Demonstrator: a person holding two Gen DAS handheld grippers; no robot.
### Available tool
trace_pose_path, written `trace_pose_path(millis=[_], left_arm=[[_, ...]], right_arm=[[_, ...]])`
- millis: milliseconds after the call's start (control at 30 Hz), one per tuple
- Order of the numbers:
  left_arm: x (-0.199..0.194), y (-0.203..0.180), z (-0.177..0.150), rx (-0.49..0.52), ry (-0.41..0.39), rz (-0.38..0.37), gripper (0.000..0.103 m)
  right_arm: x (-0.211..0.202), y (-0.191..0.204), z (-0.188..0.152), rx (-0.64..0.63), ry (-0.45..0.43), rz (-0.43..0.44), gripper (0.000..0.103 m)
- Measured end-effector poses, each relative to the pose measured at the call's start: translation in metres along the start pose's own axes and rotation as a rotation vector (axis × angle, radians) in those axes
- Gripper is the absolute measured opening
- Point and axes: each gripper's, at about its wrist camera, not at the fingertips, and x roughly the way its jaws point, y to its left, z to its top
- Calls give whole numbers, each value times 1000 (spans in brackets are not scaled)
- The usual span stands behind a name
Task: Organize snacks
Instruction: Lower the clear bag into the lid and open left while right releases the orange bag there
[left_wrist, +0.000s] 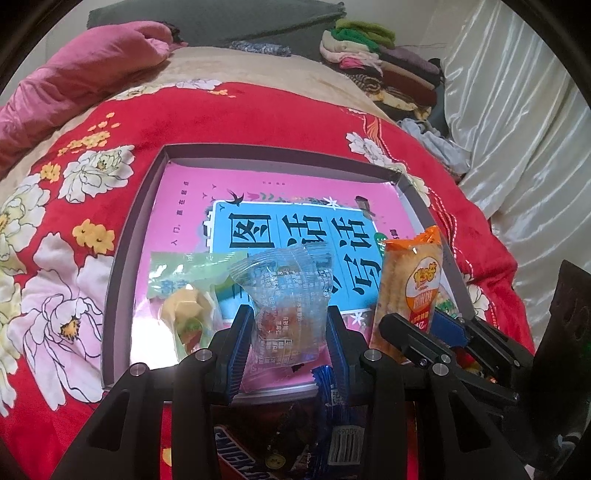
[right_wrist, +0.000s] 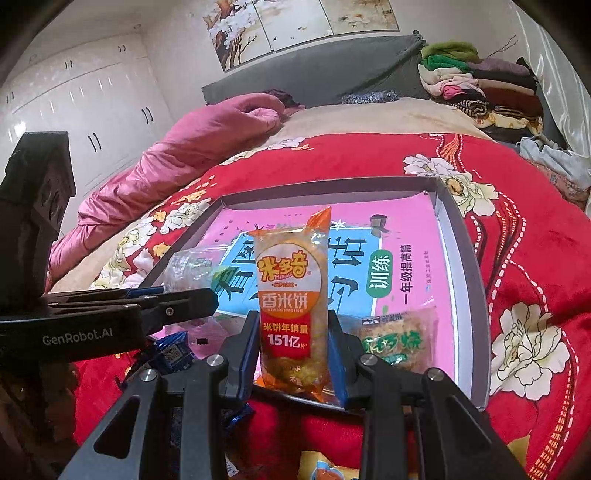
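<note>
Currently both grippers are clenched — left gripper (left_wrist: 291, 325) on one clear packet (left_wrist: 286, 295), right gripper (right_wrist: 295, 332) on one orange rice-cracker packet (right_wrist: 291, 295) — over one tray (left_wrist: 129, 258).

Both fisheye views are bright, evenly lit and fairly sharp. Edges bow into black corners. Glare whitens the tray (left_wrist: 122, 280) floor and the curtain (left_wrist: 517, 122).

left wrist: we look down close on the shallow grey cardboard tray (left_wrist: 122, 280) | right wrist: same tray (right_wrist: 469, 266), from its right
</note>
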Motion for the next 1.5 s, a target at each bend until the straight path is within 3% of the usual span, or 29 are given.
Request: trace_pose_path(millis=[1500], left_arm=[[11, 1, 1, -9, 40, -13, 42]], right_arm=[[1, 9, -2, -55, 15, 6, 38]])
